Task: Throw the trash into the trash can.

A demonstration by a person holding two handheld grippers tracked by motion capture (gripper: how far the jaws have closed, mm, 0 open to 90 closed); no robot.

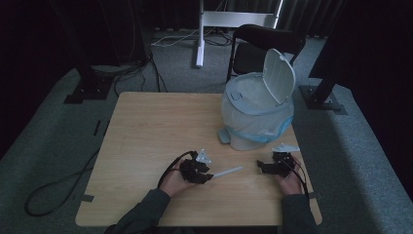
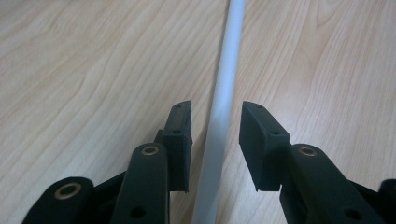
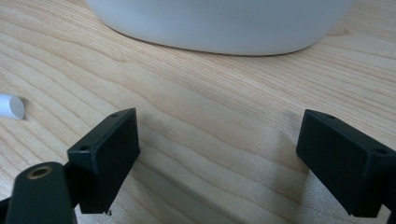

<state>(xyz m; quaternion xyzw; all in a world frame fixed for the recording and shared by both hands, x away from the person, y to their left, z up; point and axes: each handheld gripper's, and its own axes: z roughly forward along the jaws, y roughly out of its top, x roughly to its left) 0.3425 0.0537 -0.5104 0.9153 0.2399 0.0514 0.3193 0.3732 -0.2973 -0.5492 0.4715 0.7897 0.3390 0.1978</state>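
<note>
Straddling the white tube (image 2: 224,93) that lies on the worktop (image 1: 146,126), the left gripper (image 2: 215,140) has open fingers, not yet gripping. The right gripper (image 3: 217,154) waits wide open near the bin (image 1: 258,112), lid up; pickup and drop remain.

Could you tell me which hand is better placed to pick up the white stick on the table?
Left, I'd say: its tongs already straddle the white stick; the right tongs are open over bare table.
</note>
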